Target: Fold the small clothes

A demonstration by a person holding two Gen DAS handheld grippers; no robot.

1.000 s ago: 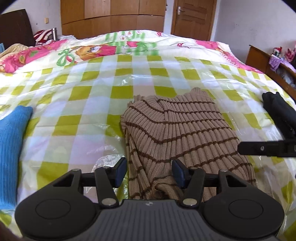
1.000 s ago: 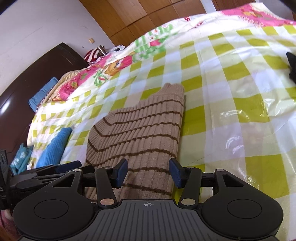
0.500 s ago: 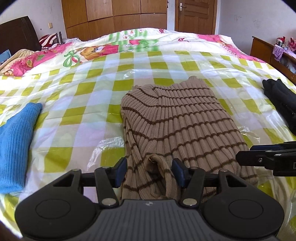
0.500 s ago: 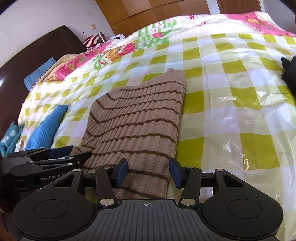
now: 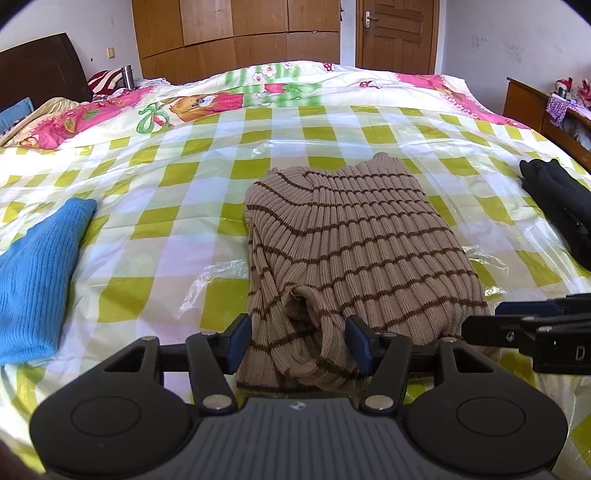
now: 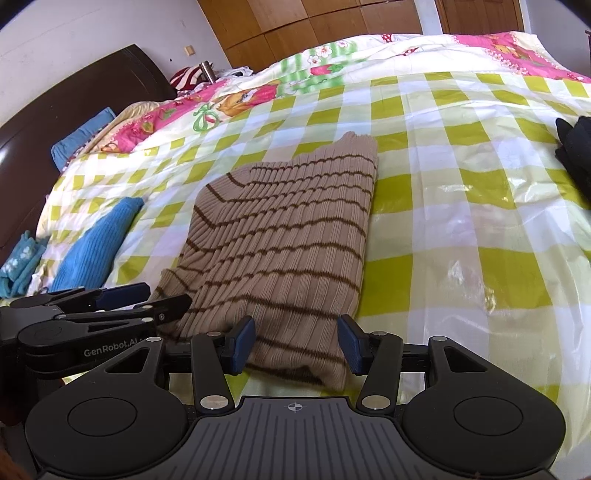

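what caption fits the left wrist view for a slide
Open left gripper poised at the near edge of a folded brown striped sweater on a green-checked bed.

Three knitted garments are counted on the green-and-white checked plastic sheet (image 5: 155,218): one tan ribbed sweater with thin brown stripes (image 5: 362,251), one bright blue knitted garment (image 5: 37,266) and one black garment (image 5: 557,199). Two black two-finger grippers with blue pads are seen, the left gripper (image 5: 301,341) and the right gripper (image 6: 295,343). One dark wooden headboard (image 6: 74,110), one brown wooden door (image 5: 395,33) and one steel flask (image 5: 126,75) are also counted.
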